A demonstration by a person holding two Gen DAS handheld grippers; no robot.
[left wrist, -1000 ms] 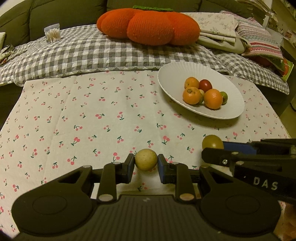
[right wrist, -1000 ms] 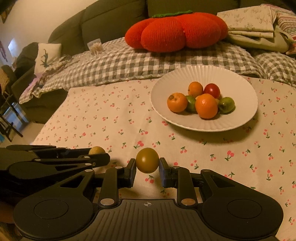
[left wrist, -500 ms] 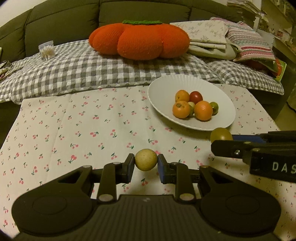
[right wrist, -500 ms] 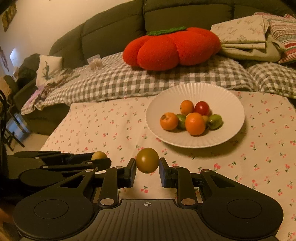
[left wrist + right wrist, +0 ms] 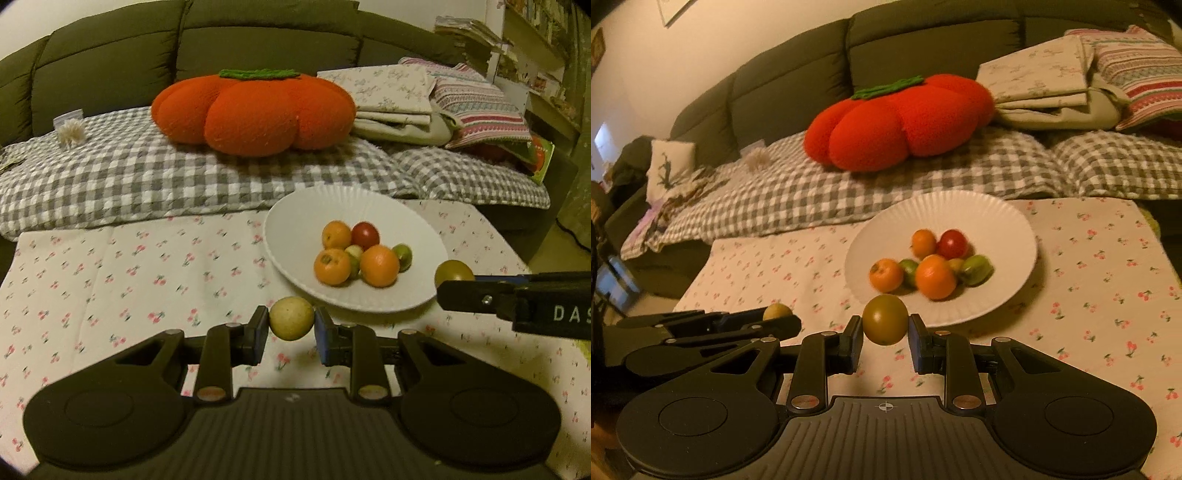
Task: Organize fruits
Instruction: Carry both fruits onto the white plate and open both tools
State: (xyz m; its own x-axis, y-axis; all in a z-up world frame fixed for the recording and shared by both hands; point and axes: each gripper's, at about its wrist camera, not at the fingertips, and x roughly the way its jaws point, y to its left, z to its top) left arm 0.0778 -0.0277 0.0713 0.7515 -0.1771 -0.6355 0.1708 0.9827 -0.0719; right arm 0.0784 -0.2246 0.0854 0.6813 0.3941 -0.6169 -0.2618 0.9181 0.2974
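Left hand-held gripper [image 5: 291, 324] clamped on pale yellow fruit [image 5: 291, 324], pads pressed against both sides, fruit clear of the cherry-print cloth [image 5: 147, 280] on the table. Sat just short of the near rim of the white plate [image 5: 417, 236]. Seen from the right wrist as black fingers low on the left, pale fruit [image 5: 777, 312] poking out at the tip.

Right hand-held gripper [image 5: 885, 325] clamped on olive-green fruit [image 5: 885, 324], same kind of grip, fruit off the cloth and overlapping the plate's near rim [image 5: 1015, 236] in view. In the left wrist view, came in from the right edge, olive fruit [image 5: 454, 272] at its tip, over the plate's right rim.

Plate held a cluster in its middle: three orange fruits [image 5: 935, 277], one red fruit [image 5: 952, 244], green fruits [image 5: 977, 270], plus a smaller yellowish one tucked between, all touching or nearly so. Slight blur on the pile.

Beyond the table: grey checked blanket [image 5: 147, 177] over a dark green sofa [image 5: 110, 55], red tomato-shaped cushion [image 5: 255, 110] on the blanket, folded linens [image 5: 391, 99] and a striped pillow [image 5: 480, 110] to its right.
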